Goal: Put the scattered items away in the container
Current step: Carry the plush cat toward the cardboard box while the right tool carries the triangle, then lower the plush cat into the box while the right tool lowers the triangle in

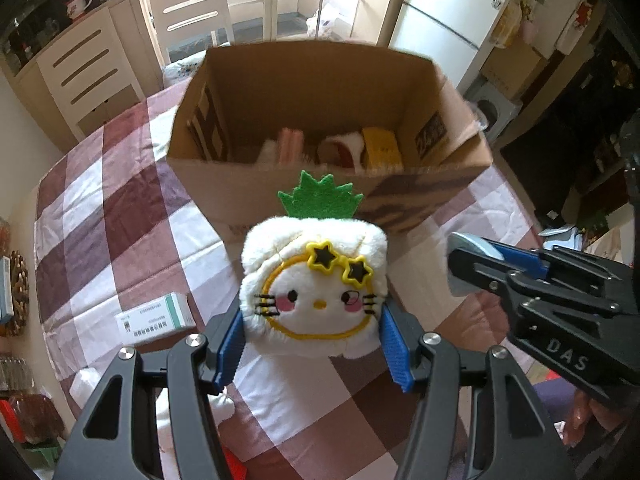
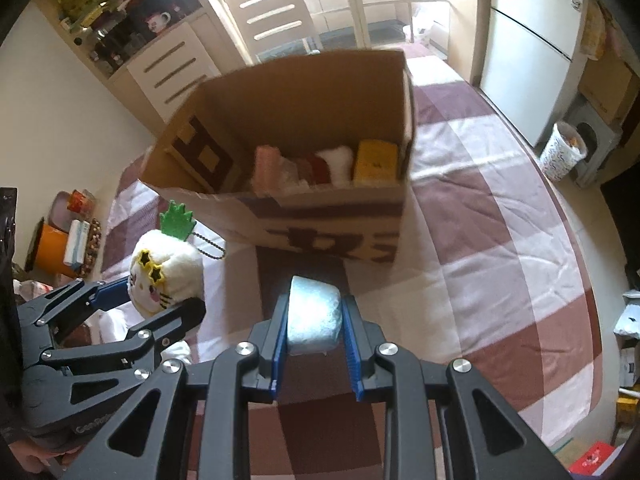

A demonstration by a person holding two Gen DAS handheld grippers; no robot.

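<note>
Both tongs are squeezing something. Left tongs [image 1: 314, 344] hold a fluffy white plush toy [image 1: 316, 284] between their two blue pads [image 1: 230, 344]. One pad presses on each side of the toy. The toy has a cat face, yellow star glasses and a green leaf top [image 1: 318, 196]. It is up in the air above the table, just in front of the box. In the right wrist view a little ball chain [image 2: 214, 246] hangs behind the toy [image 2: 166, 280].

Right tongs [image 2: 314, 330] grip a small shiny silver-blue packet [image 2: 314, 312]. The packet sits snug between the blue pads [image 2: 280, 336], touching both, and its far end pokes out past the tips. In the left wrist view the packet [image 1: 468, 256] shows at the tip of the right tongs, to the right of the toy and a little apart from it.

Just past both tongs stands an open cardboard box [image 1: 224, 184] on a table with a brown and white checked cloth [image 1: 132, 200]. Inside the box lie a pink thing [image 1: 290, 144], a red and white fluffy thing [image 1: 344, 152] and a yellow box [image 1: 382, 150].

On the cloth, to the left of the toy, lies a white and green packet box [image 1: 156, 318]. It is well apart from the cardboard box.

Behind the table are a white chair [image 1: 192, 4], a white cupboard [image 1: 88, 64] with a mug [image 1: 80, 4] on top, and a fridge [image 1: 448, 4].
</note>
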